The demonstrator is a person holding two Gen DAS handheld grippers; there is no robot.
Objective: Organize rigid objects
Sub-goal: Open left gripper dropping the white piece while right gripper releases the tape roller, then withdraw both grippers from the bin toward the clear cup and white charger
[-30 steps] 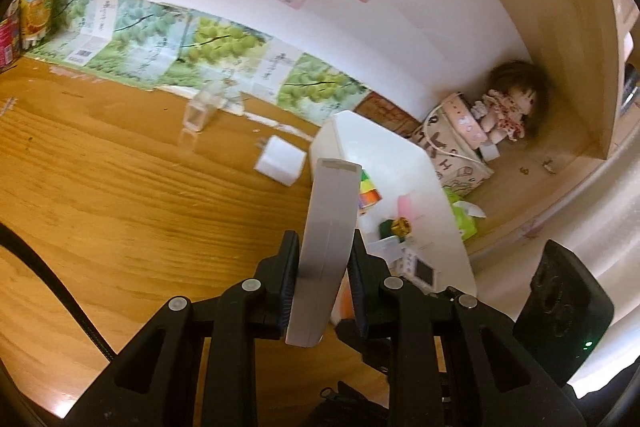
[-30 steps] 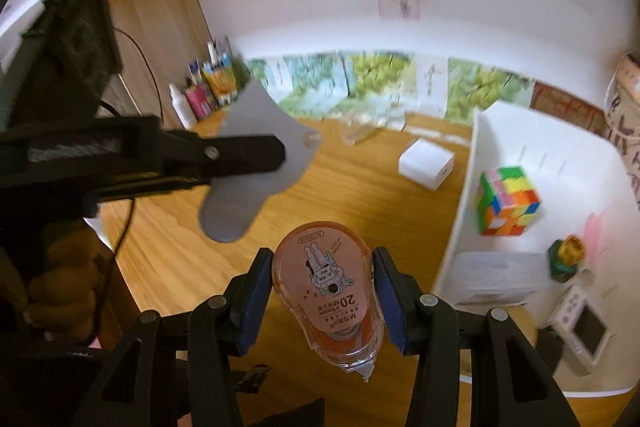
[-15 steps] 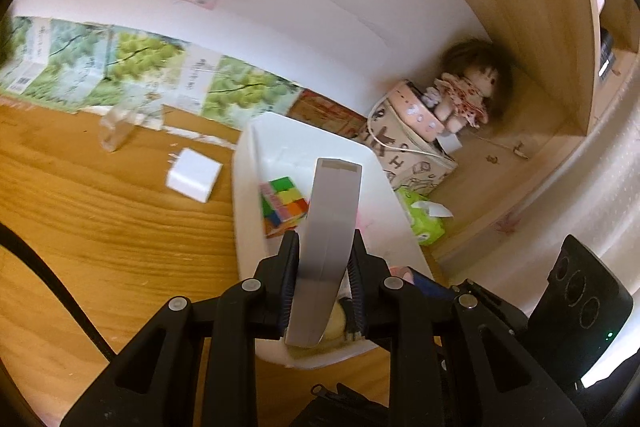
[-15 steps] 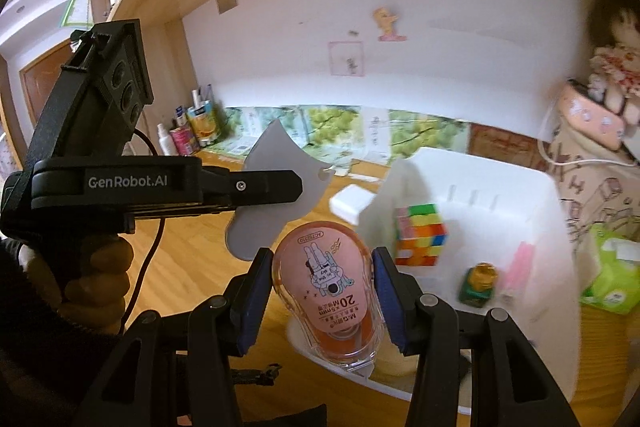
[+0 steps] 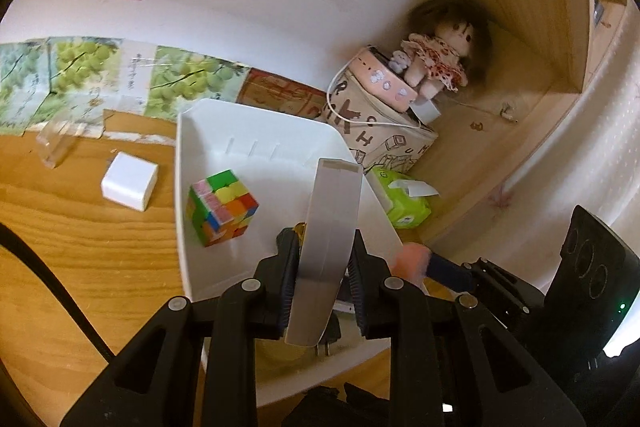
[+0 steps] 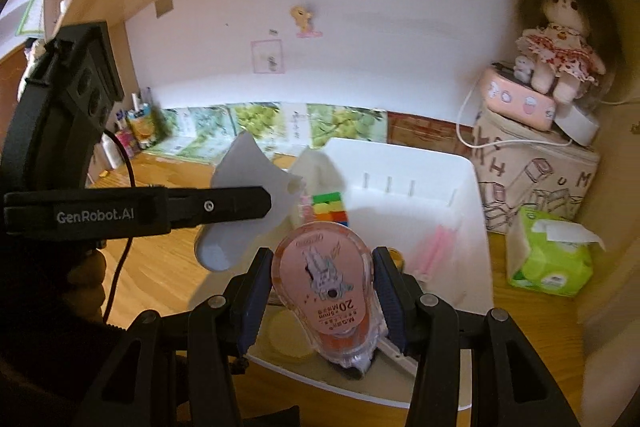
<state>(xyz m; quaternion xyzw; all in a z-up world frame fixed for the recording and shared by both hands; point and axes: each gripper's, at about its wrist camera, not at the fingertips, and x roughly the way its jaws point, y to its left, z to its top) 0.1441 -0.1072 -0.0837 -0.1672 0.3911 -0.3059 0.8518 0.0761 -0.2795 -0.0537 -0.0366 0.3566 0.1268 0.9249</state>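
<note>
Both grippers now over white bin (image 5: 256,131), left gripper (image 5: 322,281) pinching flat white piece (image 5: 326,247) on edge, right gripper (image 6: 320,301) clamping tape dispenser (image 6: 324,279) nose-down

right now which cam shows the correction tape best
The right wrist view: the pink correction tape faces the lens, label readable, clamped in the right gripper. The left wrist view shows only a blurred pink sliver of it beyond the white bin's rim.

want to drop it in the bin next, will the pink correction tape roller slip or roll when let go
The correction tape roller looks like smooth hard plastic, so probably slippery. Its flat faces suggest it would lie flat in the white bin rather than roll.
</note>
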